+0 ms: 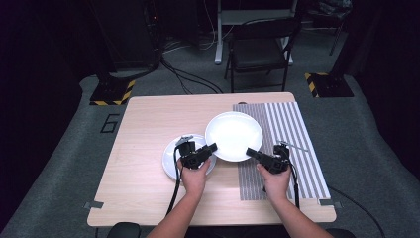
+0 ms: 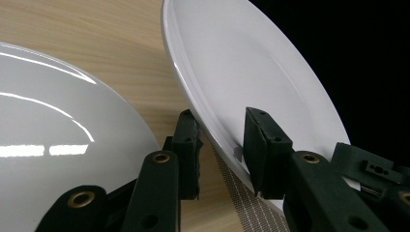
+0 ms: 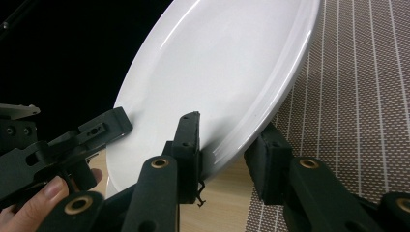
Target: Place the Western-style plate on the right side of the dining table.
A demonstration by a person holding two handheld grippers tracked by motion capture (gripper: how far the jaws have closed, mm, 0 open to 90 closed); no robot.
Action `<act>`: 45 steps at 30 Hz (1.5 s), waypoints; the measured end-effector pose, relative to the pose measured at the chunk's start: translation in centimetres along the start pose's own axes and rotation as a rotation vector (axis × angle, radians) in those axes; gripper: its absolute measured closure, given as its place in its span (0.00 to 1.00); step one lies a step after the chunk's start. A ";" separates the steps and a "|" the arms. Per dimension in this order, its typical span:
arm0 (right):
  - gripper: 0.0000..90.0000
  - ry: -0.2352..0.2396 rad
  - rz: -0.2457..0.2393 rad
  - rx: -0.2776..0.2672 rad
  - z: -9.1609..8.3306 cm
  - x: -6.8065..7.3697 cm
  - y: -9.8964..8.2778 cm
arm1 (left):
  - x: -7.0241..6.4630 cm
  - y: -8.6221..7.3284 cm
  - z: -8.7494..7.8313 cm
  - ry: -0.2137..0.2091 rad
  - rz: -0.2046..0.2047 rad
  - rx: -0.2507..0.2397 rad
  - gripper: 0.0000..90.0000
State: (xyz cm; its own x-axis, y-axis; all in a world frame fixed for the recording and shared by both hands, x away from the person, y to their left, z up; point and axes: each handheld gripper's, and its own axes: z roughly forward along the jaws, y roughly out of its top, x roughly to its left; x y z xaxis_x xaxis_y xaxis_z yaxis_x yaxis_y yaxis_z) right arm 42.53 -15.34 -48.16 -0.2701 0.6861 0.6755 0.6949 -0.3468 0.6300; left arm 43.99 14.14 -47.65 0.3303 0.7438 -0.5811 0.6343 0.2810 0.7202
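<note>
1. The bench is a light wooden top. It stands on a grey floor, and a dark chair stands well behind it.
2. The mat is striped in grey and white and covers the right part of the bench.
3. The big plate is white. It is lifted and tilted, with its right part over the left edge of the mat and its left part over bare wood. Both tools hold it by the near rim.
4. The small plate is also white. It lies flat on the wood, just beside the big plate on the left, and the left hand is partly over it.
5. The left tool is closed on the left near rim of the big plate. In the left gripper view, one jaw is under the rim and the other presses on the upper face.
6. The right tool is closed on the right near rim of the same plate. In the right gripper view, the rim sits between the two jaws, with the mat below it.
</note>
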 end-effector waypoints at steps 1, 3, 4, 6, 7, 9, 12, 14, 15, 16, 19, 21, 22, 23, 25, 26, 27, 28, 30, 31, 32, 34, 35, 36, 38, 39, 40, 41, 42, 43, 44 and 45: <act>0.75 -0.003 0.004 0.001 0.0 0.0 0.0 | 0.0 0.0 0.0 0.003 0.005 0.001 0.75; 0.75 -0.004 0.000 0.000 -0.1 0.0 0.0 | 0.0 0.0 0.1 0.003 0.001 0.000 0.75; 0.75 -0.004 0.003 0.000 -0.1 -0.1 0.0 | 0.0 0.0 0.1 0.002 0.009 0.006 0.75; 0.75 -0.005 0.002 0.000 -0.1 -0.1 0.0 | 0.0 -0.1 0.2 0.004 0.012 0.003 0.75; 0.75 -0.004 -0.003 -0.003 -0.1 -0.2 0.0 | -0.2 -0.1 0.3 0.006 0.008 -0.004 0.75; 0.75 -0.007 0.000 -0.002 -0.2 -0.3 0.0 | -0.2 -0.2 0.4 0.002 0.012 -0.003 0.75; 0.74 -0.013 0.003 -0.003 -0.4 -0.5 -0.1 | -0.4 -0.3 0.6 0.003 0.004 0.001 0.75; 0.74 -0.018 0.004 -0.006 -0.5 -0.6 -0.1 | -0.4 -0.4 0.8 0.003 0.009 0.003 0.74; 0.74 -0.020 0.014 -0.004 -0.5 -0.7 -0.2 | -0.4 -0.5 0.9 0.001 0.017 0.011 0.74; 0.74 -0.021 0.012 -0.005 -0.6 -0.7 -0.2 | -0.4 -0.5 1.0 -0.003 0.020 0.011 0.74; 0.74 -0.026 0.008 -0.011 -0.8 -0.9 -0.3 | -0.6 -0.6 1.2 -0.009 0.018 0.011 0.74; 0.74 -0.029 0.013 -0.016 -1.0 -1.0 -0.3 | -0.8 -0.7 1.4 -0.010 0.018 0.005 0.74; 0.74 -0.031 0.015 -0.018 -1.1 -1.0 -0.3 | -0.8 -0.7 1.5 -0.014 0.024 0.007 0.74; 0.74 -0.031 0.015 -0.018 -1.1 -1.0 -0.3 | -0.8 -0.7 1.5 -0.014 0.024 0.007 0.74; 0.74 -0.031 0.016 -0.022 -1.2 -1.1 -0.3 | -0.9 -0.7 1.6 -0.019 0.018 0.011 0.74; 0.74 -0.036 0.018 -0.022 -1.3 -1.1 -0.3 | -0.9 -0.7 1.7 -0.018 0.025 0.014 0.74; 0.74 -0.040 0.024 -0.023 -1.5 -1.2 -0.3 | -1.0 -0.8 1.9 -0.020 0.026 0.016 0.75; 0.74 -0.040 0.024 -0.023 -1.5 -1.2 -0.3 | -1.0 -0.8 1.9 -0.020 0.026 0.016 0.75; 0.74 -0.041 0.027 -0.026 -1.6 -1.3 -0.3 | -1.2 -0.8 2.1 -0.023 0.022 0.019 0.74; 0.74 -0.048 0.023 -0.033 -1.8 -1.5 -0.3 | -1.3 -0.8 2.2 -0.025 0.026 0.022 0.74; 0.74 -0.048 0.023 -0.033 -1.8 -1.5 -0.3 | -1.3 -0.8 2.3 -0.026 0.029 0.025 0.74; 0.74 -0.052 0.029 -0.034 -2.0 -1.6 -0.2 | -1.6 -0.9 2.6 -0.027 0.021 0.025 0.74; 0.74 -0.055 0.031 -0.036 -2.1 -1.7 -0.2 | -1.7 -0.9 2.7 -0.030 0.024 0.028 0.74; 0.74 -0.059 0.035 -0.039 -2.3 -1.9 -0.2 | -1.8 -1.0 2.8 -0.030 0.032 0.031 0.74; 0.74 -0.062 0.035 -0.043 -2.4 -1.9 -0.2 | -1.9 -1.0 2.9 -0.032 0.026 0.032 0.74; 0.74 -0.066 0.032 -0.047 -2.6 -2.0 -0.1 | -2.0 -1.1 3.1 -0.035 0.029 0.033 0.74; 0.74 -0.068 0.030 -0.049 -2.7 -2.1 -0.1 | -2.0 -1.1 3.2 -0.036 0.036 0.035 0.74; 0.74 -0.068 0.030 -0.049 -2.7 -2.1 -0.1 | -2.0 -1.1 3.2 -0.036 0.036 0.035 0.74; 0.74 -0.073 0.024 -0.055 -2.8 -2.3 -0.1 | -2.2 -1.1 3.4 -0.039 0.038 0.035 0.74; 0.74 -0.073 0.024 -0.055 -2.8 -2.3 -0.1 | -2.2 -1.1 3.4 -0.039 0.038 0.035 0.74; 0.74 -0.074 0.032 -0.054 -2.9 -2.3 -0.1 | -2.2 -1.1 3.5 -0.041 0.037 0.039 0.74; 0.74 -0.080 0.022 -0.060 -3.0 -2.5 -0.1 | -2.4 -1.2 3.6 -0.041 0.030 0.038 0.74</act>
State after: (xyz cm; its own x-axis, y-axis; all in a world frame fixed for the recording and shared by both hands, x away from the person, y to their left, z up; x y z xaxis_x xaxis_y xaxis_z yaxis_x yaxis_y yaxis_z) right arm 41.17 -18.92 -48.75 -0.1991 0.7260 0.6583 0.6583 -0.3985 0.6386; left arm 44.97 9.79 -48.51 0.3775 0.7256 -0.5753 0.6499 0.2349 0.7228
